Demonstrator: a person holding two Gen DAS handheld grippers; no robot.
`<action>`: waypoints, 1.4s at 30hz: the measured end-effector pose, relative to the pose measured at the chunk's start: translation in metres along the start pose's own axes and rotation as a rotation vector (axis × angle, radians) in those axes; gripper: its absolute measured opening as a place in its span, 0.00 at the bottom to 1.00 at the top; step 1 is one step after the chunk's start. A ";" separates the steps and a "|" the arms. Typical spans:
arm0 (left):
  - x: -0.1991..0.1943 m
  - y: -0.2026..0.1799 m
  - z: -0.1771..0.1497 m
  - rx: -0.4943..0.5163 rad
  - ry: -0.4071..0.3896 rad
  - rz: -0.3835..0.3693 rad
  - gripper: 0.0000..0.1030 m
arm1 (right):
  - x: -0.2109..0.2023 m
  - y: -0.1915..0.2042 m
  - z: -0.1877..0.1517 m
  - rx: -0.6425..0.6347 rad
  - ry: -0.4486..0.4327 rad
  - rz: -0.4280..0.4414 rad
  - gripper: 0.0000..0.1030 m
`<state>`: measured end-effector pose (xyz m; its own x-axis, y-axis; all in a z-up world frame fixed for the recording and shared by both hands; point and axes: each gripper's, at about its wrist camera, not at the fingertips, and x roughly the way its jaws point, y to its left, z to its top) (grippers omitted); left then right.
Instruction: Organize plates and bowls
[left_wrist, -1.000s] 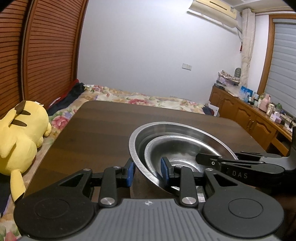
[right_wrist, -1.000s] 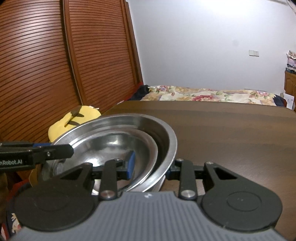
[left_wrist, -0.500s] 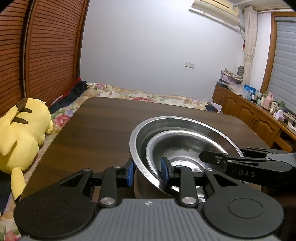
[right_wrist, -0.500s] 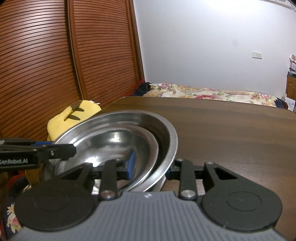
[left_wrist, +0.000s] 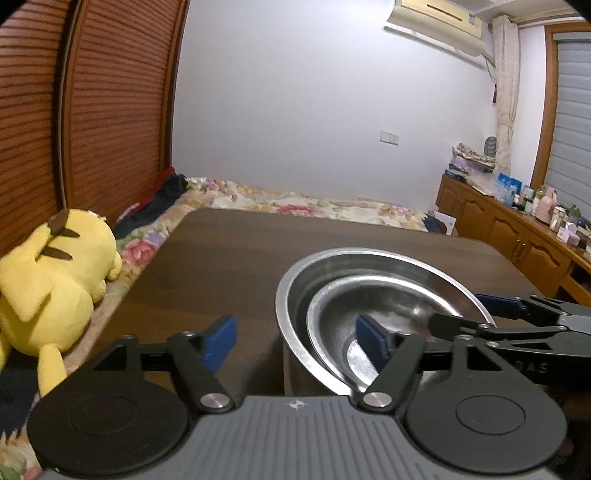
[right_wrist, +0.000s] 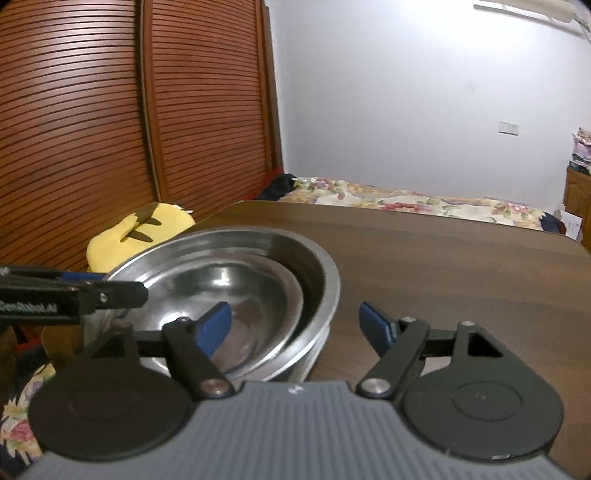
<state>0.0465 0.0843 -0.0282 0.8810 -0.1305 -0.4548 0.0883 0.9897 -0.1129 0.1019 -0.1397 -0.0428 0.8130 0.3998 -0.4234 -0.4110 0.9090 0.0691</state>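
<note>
Straddling the near rim of the large steel bowl (left_wrist: 369, 254) with the left gripper (left_wrist: 295, 343), jaws spread wide and holding nothing. One blue pad (left_wrist: 219, 341) hangs outside the bowl over the dark wooden table (left_wrist: 240, 258); the other reaches inside, above the smaller steel bowl (left_wrist: 388, 302). Neither pad presses on the metal, with a clear gap on each side of the rim.

Nested: smaller bowl inside the large one, shifted toward the left gripper's side, both upright on the table near its front edge. Cannot tell whether more dishes sit beneath, though ridges show under the large bowl in the right wrist view.

Reaching in from the opposite side, the right gripper (left_wrist: 476, 315), likewise spread wide and empty. From its own camera, right gripper (right_wrist: 295, 325) with one pad in the smaller bowl (right_wrist: 229, 280) and the other outside over the table (right_wrist: 443, 258), rim of the large bowl (right_wrist: 258, 232) between them, untouched. Left gripper (right_wrist: 107, 286) visible at the far rim, across the bowl.

Beside the table, a yellow plush toy (left_wrist: 48, 280) lying on a floral bedspread (left_wrist: 295, 203), close to the slatted wooden doors (left_wrist: 110, 110). Along the right wall, a wooden cabinet (left_wrist: 498, 225) cluttered on top, and an air conditioner (left_wrist: 436, 26) high up.
</note>
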 end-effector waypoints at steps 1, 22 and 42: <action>-0.002 0.000 0.001 0.004 -0.010 0.006 0.85 | -0.001 -0.001 -0.001 0.002 -0.006 0.000 0.75; -0.023 -0.039 0.014 0.106 -0.068 -0.009 1.00 | -0.069 -0.022 0.015 0.023 -0.169 -0.053 1.00; -0.048 -0.081 0.005 0.143 -0.095 0.012 1.00 | -0.106 -0.029 0.001 0.092 -0.128 -0.264 1.00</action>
<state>-0.0001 0.0102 0.0072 0.9216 -0.1195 -0.3694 0.1372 0.9903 0.0219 0.0286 -0.2082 0.0013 0.9342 0.1550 -0.3212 -0.1446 0.9879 0.0559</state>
